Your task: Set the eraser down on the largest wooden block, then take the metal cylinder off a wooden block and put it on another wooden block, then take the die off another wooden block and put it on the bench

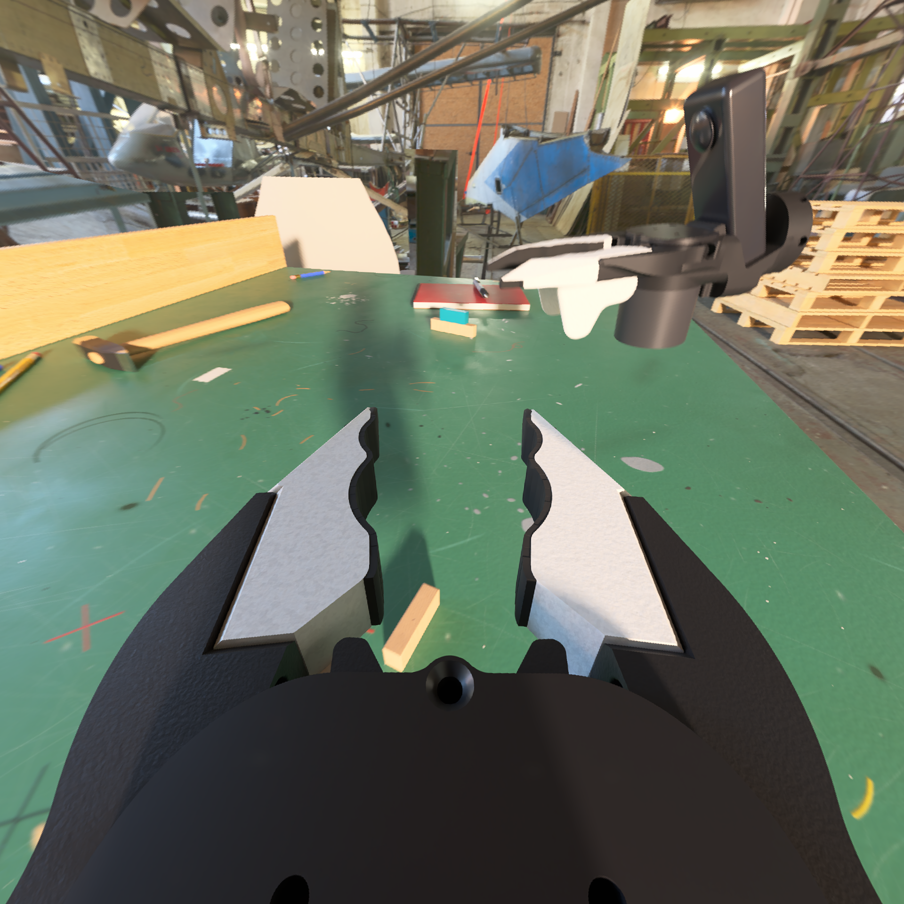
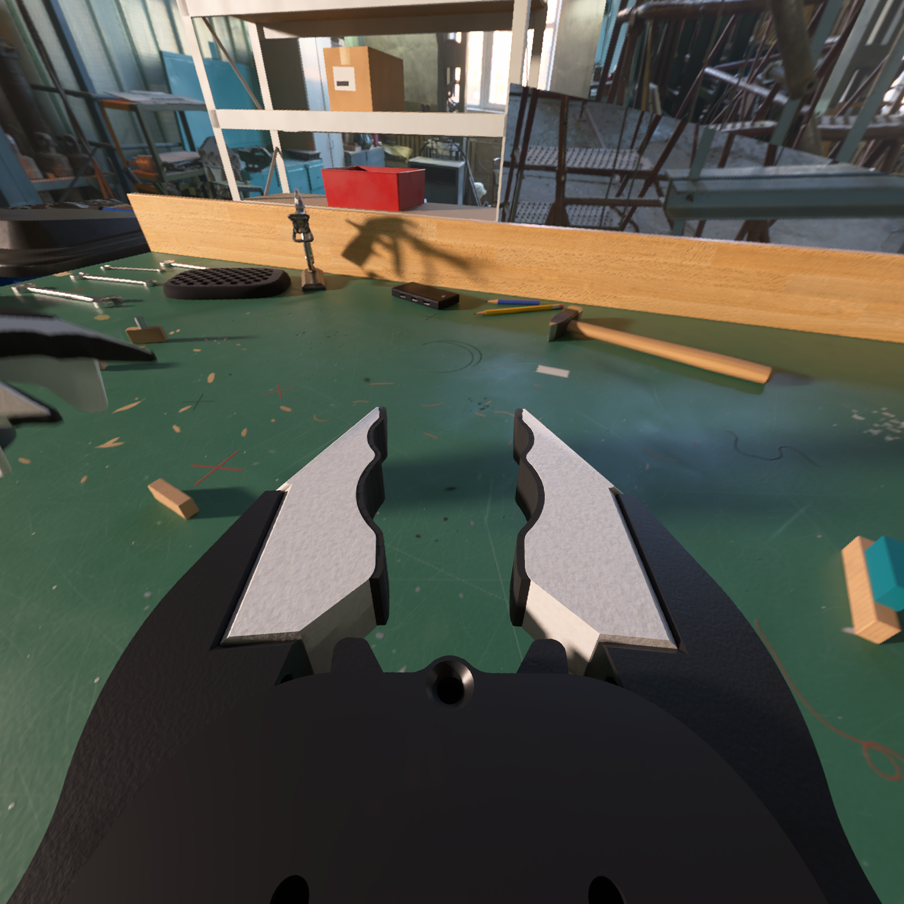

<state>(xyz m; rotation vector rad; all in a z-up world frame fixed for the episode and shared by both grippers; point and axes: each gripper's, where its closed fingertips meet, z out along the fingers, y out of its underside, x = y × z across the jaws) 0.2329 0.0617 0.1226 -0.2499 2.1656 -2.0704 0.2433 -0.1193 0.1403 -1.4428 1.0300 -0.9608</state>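
My left gripper (image 1: 450, 416) is open and empty, low over the green bench (image 1: 636, 538). A small bare wooden block (image 1: 411, 628) lies on the bench under its fingers, and shows in the right wrist view (image 2: 173, 499). Far ahead a teal eraser (image 1: 454, 315) rests on a long wooden block (image 1: 452, 328). My right gripper (image 2: 450, 416) is open and empty, with the eraser (image 2: 885, 577) and its block (image 2: 861, 601) to its right. A small metal cylinder (image 2: 140, 322) stands on another wooden block (image 2: 146, 334) at far left. No die shows.
A hammer (image 2: 660, 347), pencils (image 2: 518, 307), a black box (image 2: 424, 295), a black perforated pad (image 2: 227, 282), wrenches (image 2: 98, 283) and a tool on a stand (image 2: 305, 244) lie along the wooden back board (image 2: 587, 274). A red book (image 1: 469, 297) with a pen lies behind the eraser.
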